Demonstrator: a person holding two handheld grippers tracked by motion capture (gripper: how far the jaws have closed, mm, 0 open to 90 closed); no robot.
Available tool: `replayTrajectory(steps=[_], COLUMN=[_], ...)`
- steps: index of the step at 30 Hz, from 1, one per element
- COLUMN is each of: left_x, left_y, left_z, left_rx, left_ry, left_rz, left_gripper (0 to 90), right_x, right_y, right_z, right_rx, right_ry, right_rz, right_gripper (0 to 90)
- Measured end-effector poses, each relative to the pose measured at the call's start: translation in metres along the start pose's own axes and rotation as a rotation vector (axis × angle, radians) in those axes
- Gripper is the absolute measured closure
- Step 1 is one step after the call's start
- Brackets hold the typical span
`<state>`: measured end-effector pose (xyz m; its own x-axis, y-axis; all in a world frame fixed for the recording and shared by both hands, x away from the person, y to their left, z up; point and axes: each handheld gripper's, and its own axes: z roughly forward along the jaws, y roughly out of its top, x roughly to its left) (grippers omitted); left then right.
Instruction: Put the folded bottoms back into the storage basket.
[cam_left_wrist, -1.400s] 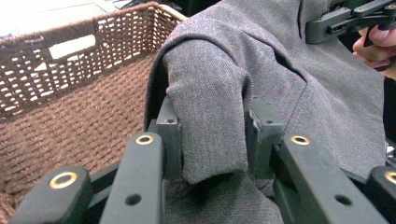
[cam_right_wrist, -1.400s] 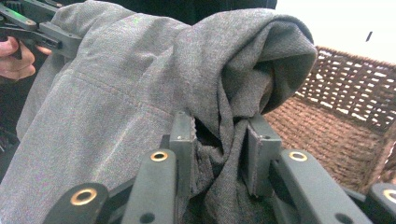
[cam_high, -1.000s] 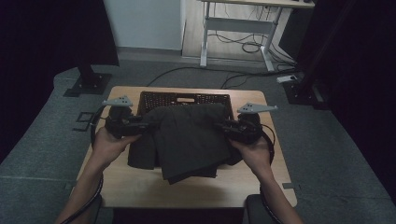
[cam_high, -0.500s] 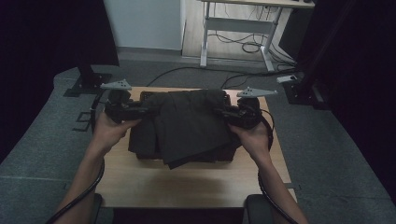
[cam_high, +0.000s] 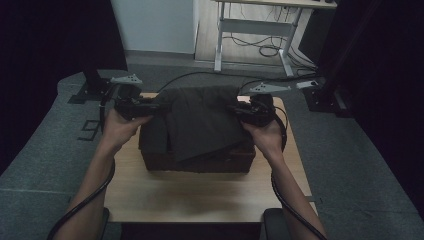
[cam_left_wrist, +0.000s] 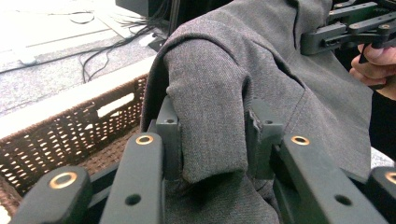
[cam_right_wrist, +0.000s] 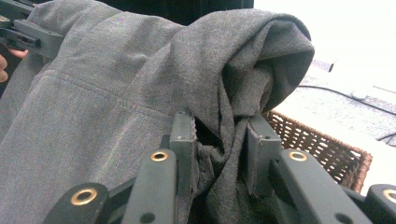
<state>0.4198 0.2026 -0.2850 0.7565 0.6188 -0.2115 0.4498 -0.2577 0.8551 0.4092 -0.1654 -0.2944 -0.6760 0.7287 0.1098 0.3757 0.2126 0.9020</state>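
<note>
A folded dark grey garment (cam_high: 202, 122) hangs stretched between my two grippers above a brown wicker basket (cam_high: 200, 162) on the wooden table (cam_high: 200, 195). My left gripper (cam_high: 147, 107) is shut on the garment's left edge; in the left gripper view a thick fold of grey cloth (cam_left_wrist: 210, 107) is pinched between the jaws. At the garment's right edge my right gripper (cam_high: 237, 111) is shut as well, with bunched cloth (cam_right_wrist: 224, 121) between its jaws. The basket rim (cam_left_wrist: 70, 130) shows below the cloth, and its far corner (cam_right_wrist: 322, 144) shows in the right gripper view.
The table's front half is bare wood. Grey floor mats (cam_high: 45, 150) surround the table. A desk frame (cam_high: 255, 35) with loose cables stands behind, and black stands (cam_high: 90, 87) sit at the back left and back right.
Both hands have carried the garment away from me and a little higher, so it now hangs over the basket instead of lying spread toward the table's front. The grips are unchanged.
</note>
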Motion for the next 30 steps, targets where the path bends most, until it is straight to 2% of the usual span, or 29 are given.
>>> replayTrajectory(steps=[9,16,30], left_x=[0.019,0.029,0.054], left_y=[0.006,0.006,-0.005], left_z=[0.014,0.022,0.048], left_rx=[0.001,0.000,-0.013], left_ry=[0.028,0.048,0.088], left_rz=[-0.009,-0.009,-0.042], left_gripper=[64.2,64.2,64.2], right_x=[-0.011,-0.017,-0.029], right_y=[0.006,0.006,-0.001], right_z=[0.019,0.032,0.064], right_rx=[0.002,0.005,0.024], right_ry=[-0.034,-0.055,-0.110], right_rz=[-0.009,-0.010,-0.009], right_gripper=[69.0,69.0,69.2])
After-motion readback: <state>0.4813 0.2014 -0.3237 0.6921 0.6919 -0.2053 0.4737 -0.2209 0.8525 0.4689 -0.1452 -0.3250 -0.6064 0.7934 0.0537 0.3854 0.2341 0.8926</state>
